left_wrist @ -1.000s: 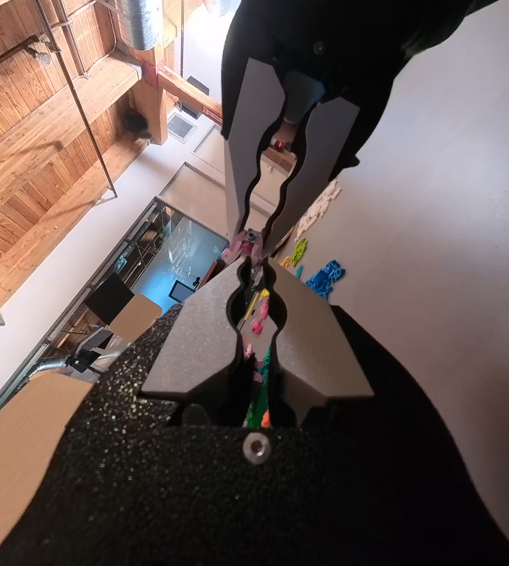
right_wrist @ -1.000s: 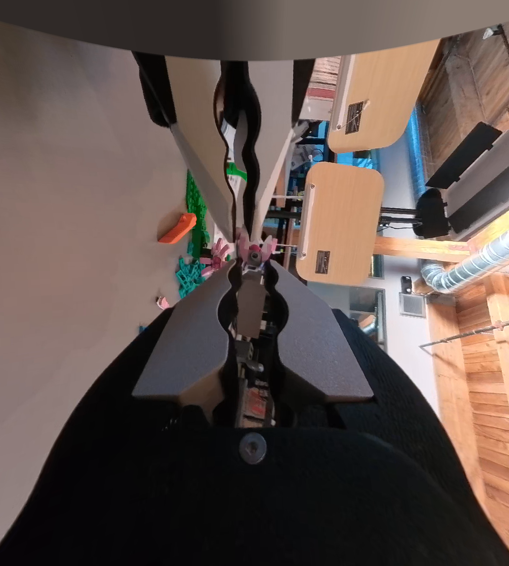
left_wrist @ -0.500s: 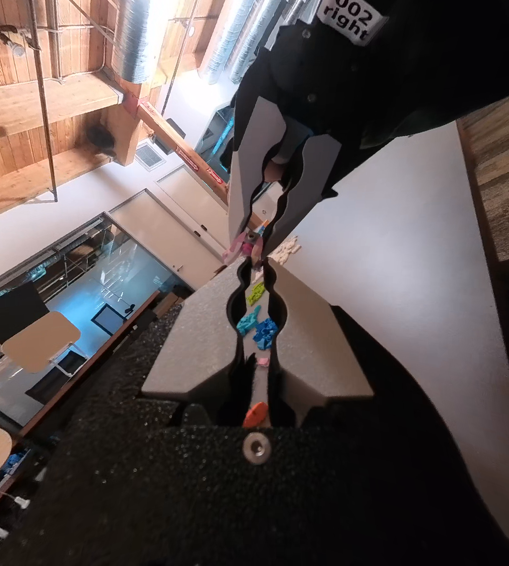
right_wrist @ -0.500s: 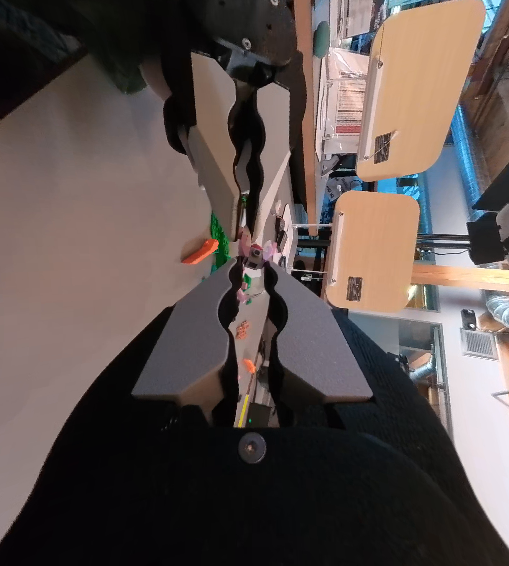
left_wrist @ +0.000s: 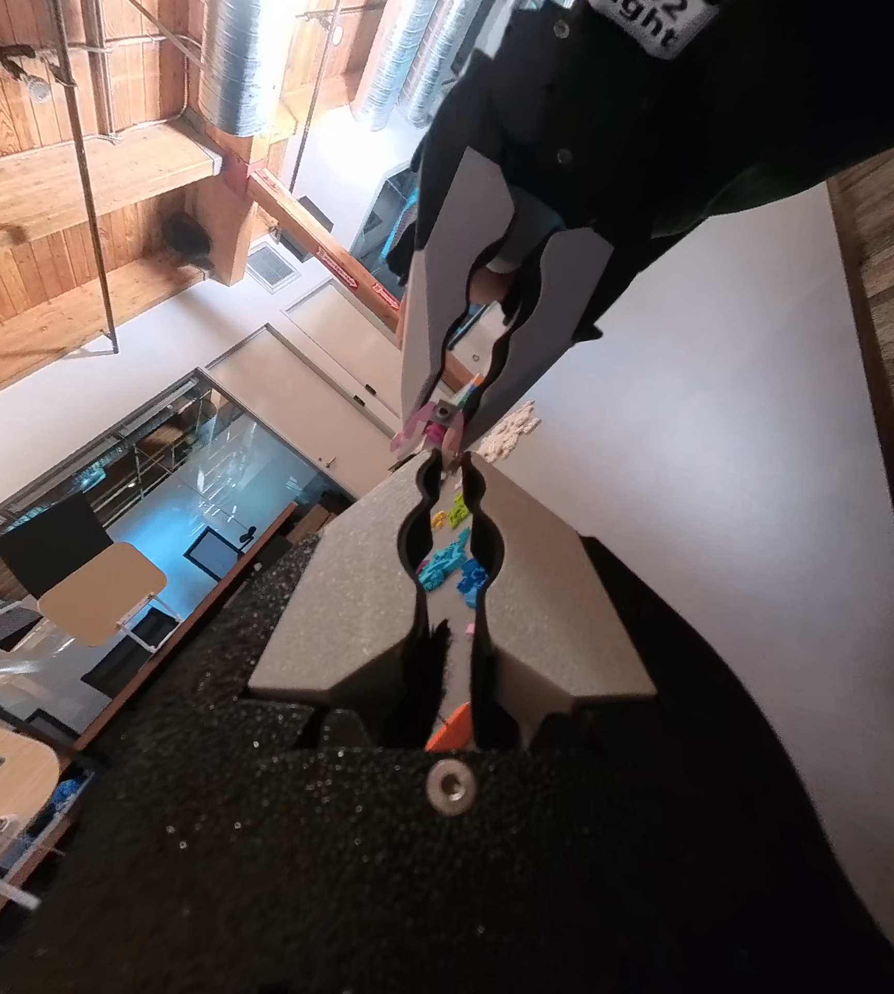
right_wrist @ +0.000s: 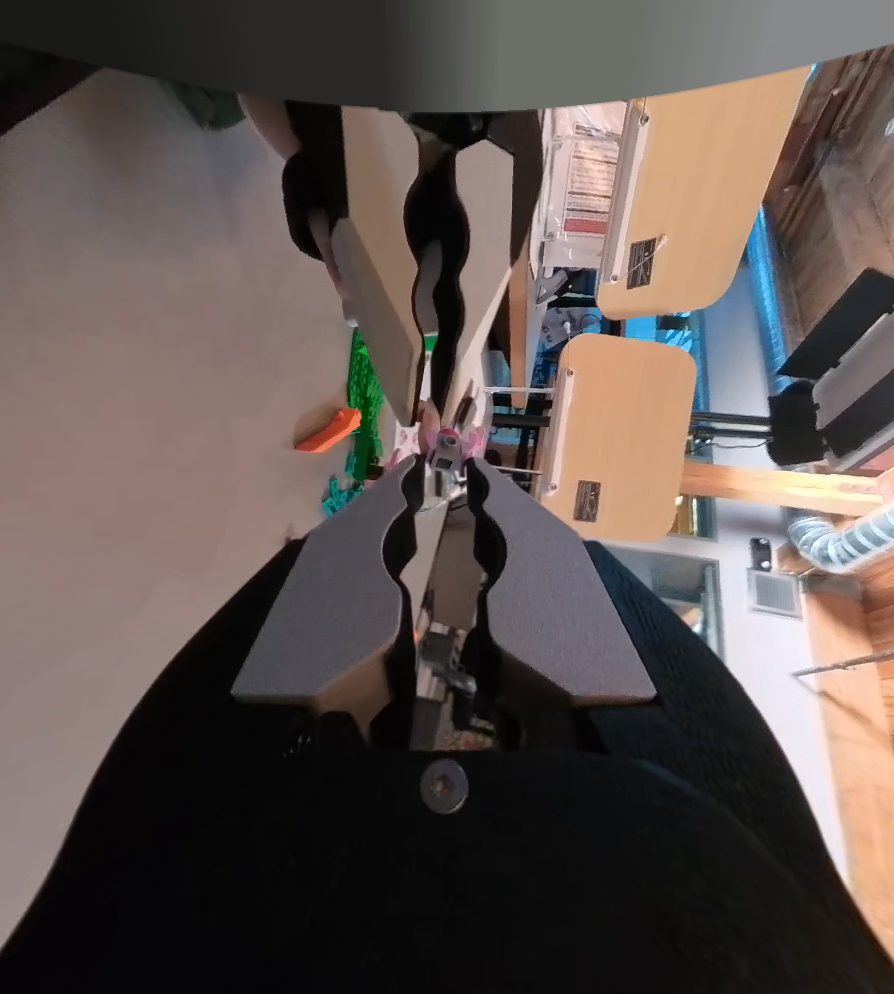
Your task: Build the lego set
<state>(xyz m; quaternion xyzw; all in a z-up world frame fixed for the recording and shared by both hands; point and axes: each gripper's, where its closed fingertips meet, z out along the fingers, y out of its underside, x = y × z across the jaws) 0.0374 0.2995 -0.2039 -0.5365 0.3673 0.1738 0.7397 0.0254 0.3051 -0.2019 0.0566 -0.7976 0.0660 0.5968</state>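
My left claw point(left_wrist: 450, 457) and right claw point(right_wrist: 442, 465) meet tip to tip above the white table point(left_wrist: 703, 430), both clenched on one small pink-petalled lego flower point(left_wrist: 437, 425) with a grey stud. It sits at the very fingertips, between the two claws, lifted clear of the loose bricks point(left_wrist: 447, 565) beyond.
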